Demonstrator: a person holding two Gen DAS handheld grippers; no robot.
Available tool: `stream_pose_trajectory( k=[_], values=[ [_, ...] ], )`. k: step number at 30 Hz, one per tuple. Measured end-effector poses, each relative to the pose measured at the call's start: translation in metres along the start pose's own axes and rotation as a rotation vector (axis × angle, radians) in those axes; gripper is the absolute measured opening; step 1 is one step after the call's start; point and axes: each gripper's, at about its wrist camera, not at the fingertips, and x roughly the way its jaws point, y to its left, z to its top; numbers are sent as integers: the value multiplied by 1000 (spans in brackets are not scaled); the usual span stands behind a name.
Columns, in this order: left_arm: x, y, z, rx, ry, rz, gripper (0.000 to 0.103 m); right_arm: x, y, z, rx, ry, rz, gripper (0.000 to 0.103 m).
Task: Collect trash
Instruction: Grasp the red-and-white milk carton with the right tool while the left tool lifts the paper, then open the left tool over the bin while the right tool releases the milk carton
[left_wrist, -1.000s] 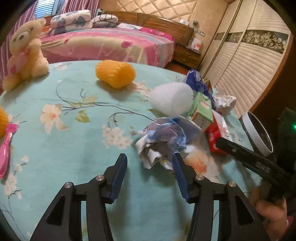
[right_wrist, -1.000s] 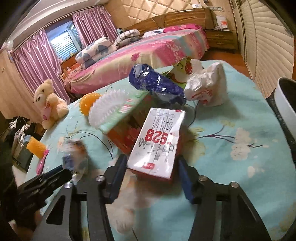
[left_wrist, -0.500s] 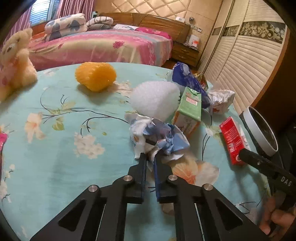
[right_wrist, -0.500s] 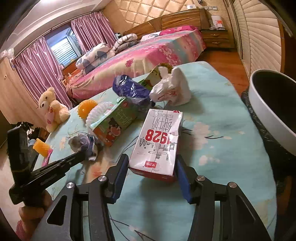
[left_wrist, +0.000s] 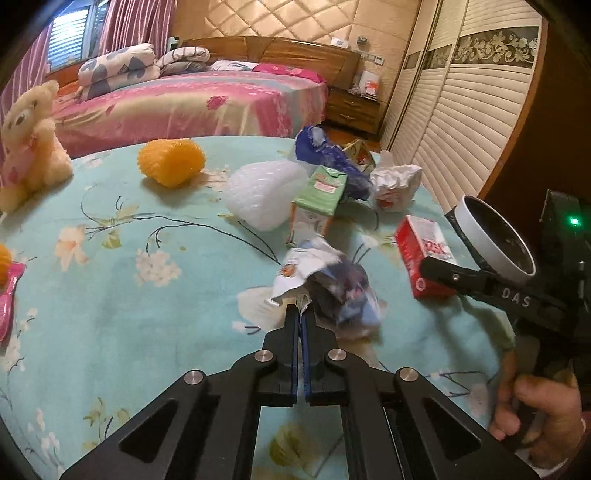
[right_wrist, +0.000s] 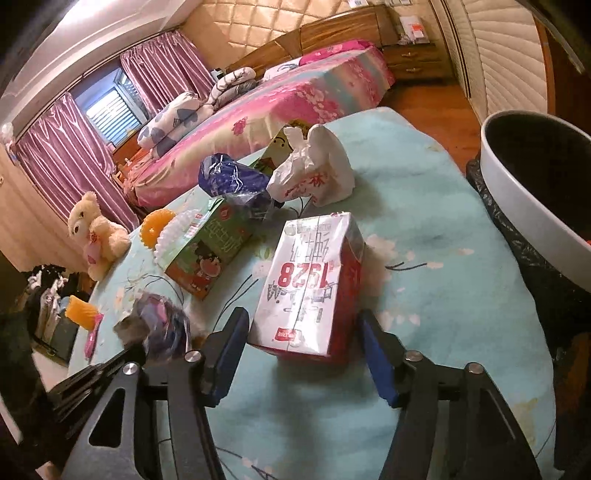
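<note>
The left tool (left_wrist: 301, 314) sits at the bottom middle of the left view. Its two fingers are pressed together on the edge of a crumpled wrapper (left_wrist: 328, 284). The wrapper is white and blue and looks a bit blurry. It is just above the tool's tips, over the blue flowered surface (left_wrist: 110, 288).

The right tool (right_wrist: 303, 350) is at the bottom of the right view. Its fingers are spread wide, one on each side of a red and white carton (right_wrist: 314, 280). I cannot tell if they touch the carton. The carton lies on the surface in the middle of the frame. In the left view the same carton (left_wrist: 421, 254) is at the right, next to the right tool's black arm.

A white trash bin (right_wrist: 535, 192) with a black bag is at the right edge of the right view, close to the surface.

More trash lies higher up in the left view: a green carton (left_wrist: 317, 199), a white foam net (left_wrist: 266, 192), a blue bag (left_wrist: 328, 158) and a white paper ball (left_wrist: 395, 181). An orange foam net (left_wrist: 170, 161) is in the upper left part, and a teddy bear (left_wrist: 29, 140) sits at the left edge.
</note>
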Motion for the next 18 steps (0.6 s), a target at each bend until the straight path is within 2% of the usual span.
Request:
stream_pose_trajectory(
  k=[8,18],
  values=[
    [-15,-22,2,18,-13,-43,0,-38,-13,-11,-16,-60,32,59],
    [-7,-58,15,68,-27,-136,0,-90,-44,-7,22,-138,21,59]
  ],
)
